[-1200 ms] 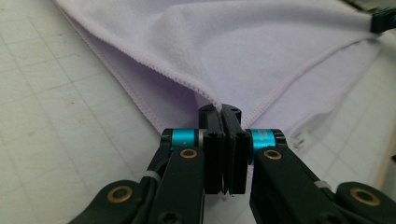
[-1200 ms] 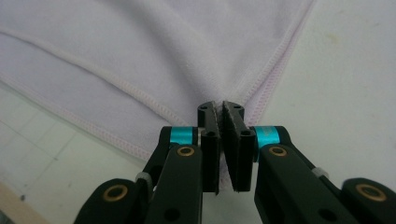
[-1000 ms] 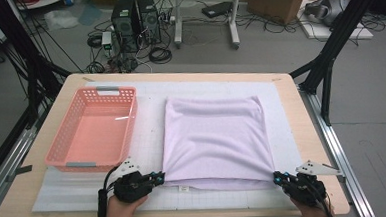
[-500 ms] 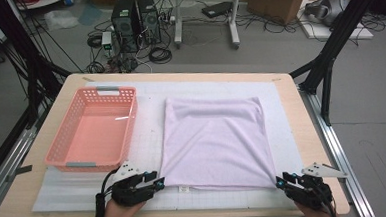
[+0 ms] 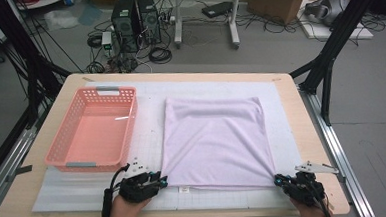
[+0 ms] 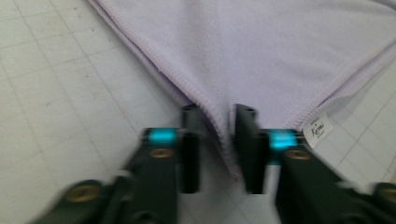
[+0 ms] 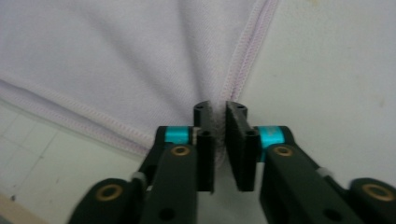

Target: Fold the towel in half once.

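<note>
A lilac towel (image 5: 215,142) lay folded flat on the white gridded mat (image 5: 75,187), just beside the pink basket (image 5: 94,129), which stood empty. The left gripper (image 5: 161,181) sat at the towel's near corner on the basket side; in the left gripper view its jaws stood spread, with the stitched corner (image 6: 219,126) lying loose in the gap between them and a small white label (image 6: 318,128) peeking out beside it. The right gripper (image 5: 280,180) sat at the towel's other near corner, away from the basket, and in the right gripper view its jaws were drawn close on the hem (image 7: 215,119), though a thin slit between them left it unclear whether the cloth was truly pinched. The step in hand looked like taking or letting go of the two near corners, most likely for another fold. If a fold was meant, the next move would call for closing the left jaws firmly on all layers at that corner, then lifting both corners together and evenly, carrying them toward the towel's far edge without dragging the lower layer askew.
</note>
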